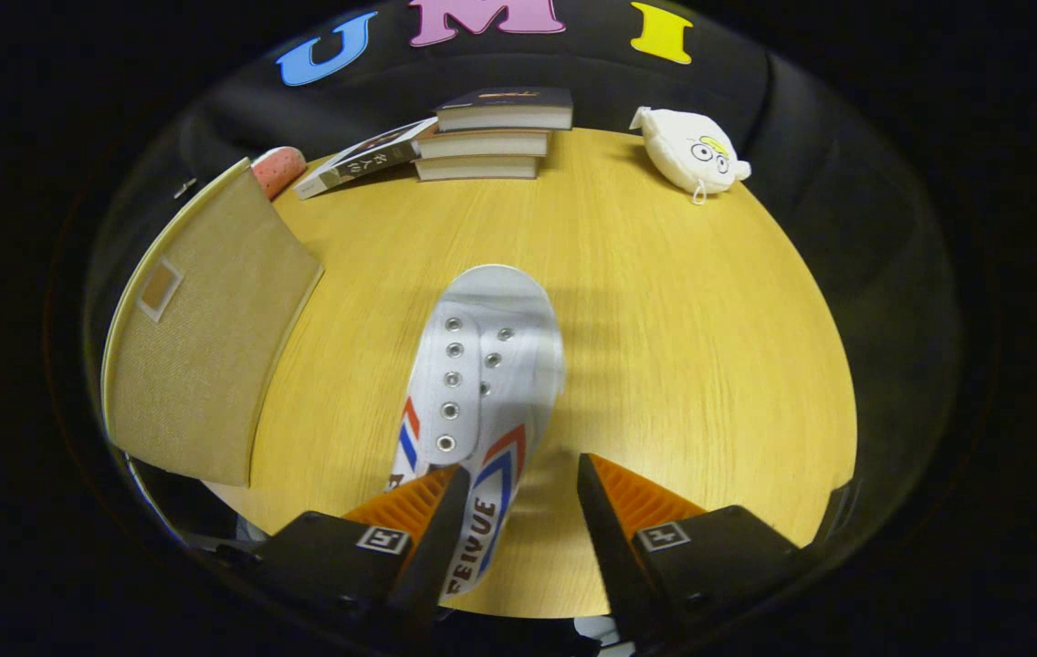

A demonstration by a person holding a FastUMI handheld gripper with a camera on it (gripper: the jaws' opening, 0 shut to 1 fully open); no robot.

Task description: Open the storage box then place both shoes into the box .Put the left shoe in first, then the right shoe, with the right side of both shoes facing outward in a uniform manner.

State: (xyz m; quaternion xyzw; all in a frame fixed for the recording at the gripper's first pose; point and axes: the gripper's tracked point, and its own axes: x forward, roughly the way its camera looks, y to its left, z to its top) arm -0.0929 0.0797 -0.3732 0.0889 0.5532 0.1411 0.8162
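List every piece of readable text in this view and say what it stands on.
"FEIYUE": side of the white sneaker, by the heel, between the fingers of the open hand-held gripper.
Leaning book beside the book stack: cover characters too small to read.
Top book of the stack: cover mark too blurred to read.
Beige storage box: its label patch looks blank.
Square marker tags on the gripper: no words.

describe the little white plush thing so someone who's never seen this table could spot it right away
Start at the round wooden table and look to its far edge, beyond the open gripper and the white shoe. To the right of the stack of books lies the white plush toy. It alone is soft, with cartoon eyes.
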